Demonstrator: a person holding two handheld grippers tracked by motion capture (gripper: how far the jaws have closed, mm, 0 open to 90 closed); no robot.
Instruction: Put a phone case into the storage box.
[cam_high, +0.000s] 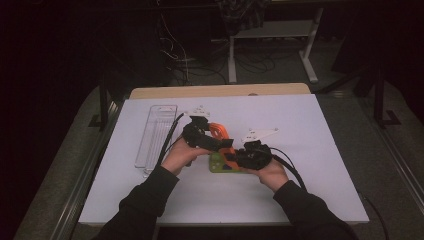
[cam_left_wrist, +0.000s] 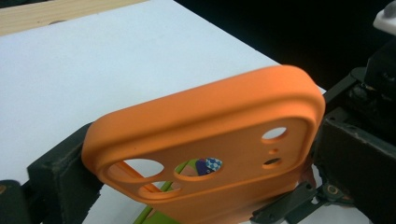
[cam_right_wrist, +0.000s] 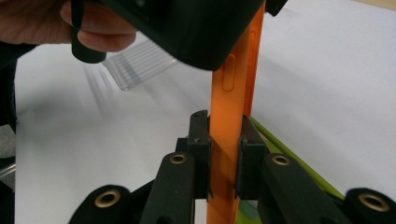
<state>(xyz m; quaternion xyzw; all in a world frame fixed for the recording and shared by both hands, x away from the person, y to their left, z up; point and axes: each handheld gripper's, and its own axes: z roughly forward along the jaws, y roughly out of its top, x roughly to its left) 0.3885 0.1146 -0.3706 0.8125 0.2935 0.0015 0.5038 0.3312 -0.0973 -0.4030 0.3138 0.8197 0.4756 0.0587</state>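
A person's two dark sleeves came in from the 6 o'clock edge of the white-covered bench (cam_high: 300, 130) in the high view, each hand holding a black claw over the middle of the bench. The right claw (cam_right_wrist: 225, 161), seen along its own jaws in the right gripper view, was clamped on the thin edge of an orange phone case (cam_right_wrist: 229, 93), one jaw pressed to each side of it, with the case standing on edge and rising toward 12 o'clock. The left claw (cam_left_wrist: 187, 182) gripped the same case across its width in the left gripper view, a jaw tight against the case's 9 o'clock side and another against its 3 o'clock side, the camera cut-outs facing the lens. In the high view the case sat lifted between the two claws, with the left claw at its 9 o'clock and the right claw at its 4 o'clock. Just beneath the case and the right claw lay a green phone case (cam_high: 218, 164) flat on the bench; a patch of blue and white showed through one cut-out in the left gripper view. Farther off, at 9 o'clock of the left hand (cam_high: 179, 156), a clear plastic tray (cam_high: 156, 131) lay lengthwise on the bench. Beyond the bench's 12 o'clock edge, cables and the legs of a stand lay on the dark floor.
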